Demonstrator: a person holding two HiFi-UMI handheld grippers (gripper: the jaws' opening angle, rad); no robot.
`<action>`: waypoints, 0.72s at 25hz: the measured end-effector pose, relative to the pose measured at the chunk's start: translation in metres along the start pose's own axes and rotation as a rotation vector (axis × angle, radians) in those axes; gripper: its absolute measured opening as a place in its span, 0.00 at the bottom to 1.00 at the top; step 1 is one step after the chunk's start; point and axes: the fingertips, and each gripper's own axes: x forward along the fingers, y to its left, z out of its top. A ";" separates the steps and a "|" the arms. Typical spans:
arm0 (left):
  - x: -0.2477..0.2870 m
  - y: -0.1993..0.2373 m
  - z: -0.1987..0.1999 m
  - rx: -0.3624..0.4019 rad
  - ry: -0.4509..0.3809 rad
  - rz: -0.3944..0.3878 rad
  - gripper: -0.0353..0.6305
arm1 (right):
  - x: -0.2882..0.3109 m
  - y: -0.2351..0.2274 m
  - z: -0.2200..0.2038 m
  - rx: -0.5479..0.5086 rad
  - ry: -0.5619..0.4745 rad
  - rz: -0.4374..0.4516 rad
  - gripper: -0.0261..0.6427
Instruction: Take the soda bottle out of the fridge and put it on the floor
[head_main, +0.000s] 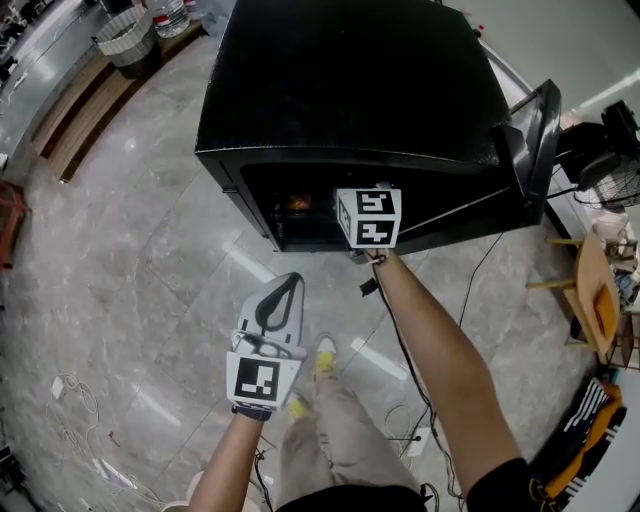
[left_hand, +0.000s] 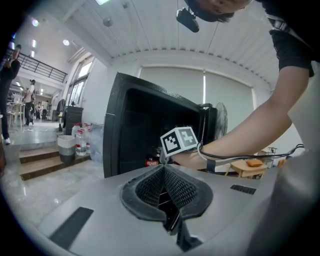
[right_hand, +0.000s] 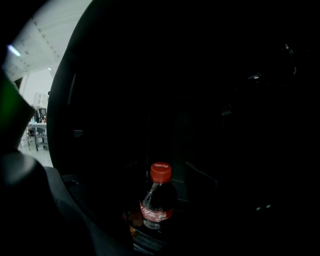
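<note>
Your left gripper (head_main: 291, 280) hangs closest, out over the grey marble floor (head_main: 150, 300) in front of your legs, with its jaws together at the tips and nothing between them. From the left gripper view it points towards the black fridge (head_main: 350, 90), well short of the opening.

Your right arm reaches forward, and your right gripper (head_main: 366, 220) is in the mouth of the fridge. Only its marker cube (head_main: 368, 217) and rear part show from the head view. The fridge door (head_main: 535, 140) stands swung open on your right.

Inside it is very dark. The soda bottle (right_hand: 157, 197) stands upright low in the fridge, straight ahead of your right gripper. Its red cap (right_hand: 160, 172) is on and a red label bands its middle. The left jaw shows only dimly at the lower left of the right gripper view, clear of the bottle, and the other jaw is lost in the gloom. The jaws stand apart and nothing presses on the bottle. It has not left the fridge.

Off to the far left, a white basket (head_main: 125, 35) sits by a low wooden step. A pale wooden stool (head_main: 595, 295) stands to the right of the fridge. A black cable (head_main: 470, 290) trails across the floor beneath your right arm.
</note>
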 end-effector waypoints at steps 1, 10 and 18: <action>-0.001 -0.002 -0.001 0.000 0.001 -0.002 0.08 | 0.001 -0.001 -0.001 -0.005 0.007 0.002 0.43; -0.008 -0.014 -0.015 0.007 0.036 -0.022 0.08 | 0.009 -0.003 -0.007 -0.019 0.039 0.034 0.45; -0.008 -0.019 -0.018 -0.009 0.038 -0.023 0.08 | 0.008 -0.003 -0.003 -0.030 0.058 0.045 0.24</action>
